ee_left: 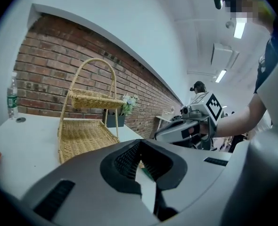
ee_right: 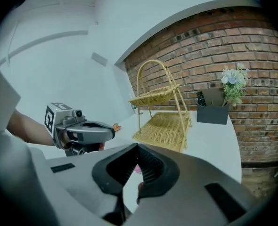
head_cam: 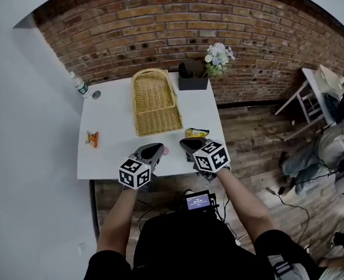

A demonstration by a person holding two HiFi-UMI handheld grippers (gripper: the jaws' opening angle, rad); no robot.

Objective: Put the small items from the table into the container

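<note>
**Table** [head_cam: 111, 150]: white, set against a brick wall [head_cam: 178, 22].

**Container:** wicker basket [head_cam: 154, 101], at the table's middle, towards the wall. The head view looks down on it and shows little of its build. Both gripper views show two tiers under an arched handle.

**Small items, all on the tabletop outside the basket:**
- Orange item [head_cam: 92, 138], near the left edge. It is clear only in the head view.
- Yellow packet [head_cam: 196, 132], just beyond the right gripper.
- Pink item [head_cam: 165, 150], between the two grippers. The right gripper view shows it through the notch of its jaws. It is too small to identify, possibly a sweet.

**Left gripper** [head_cam: 154, 149]: over the table's near edge, jaws clenched together, nothing between them.

**Right gripper** [head_cam: 190, 143]: beside the left gripper, jaws likewise pressed together and empty.

**Other:**
- Water bottle [head_cam: 79, 84], at the far left corner.
- Black holder [head_cam: 193, 77], at the wall side, with flowers [head_cam: 218, 57] next to it.
</note>
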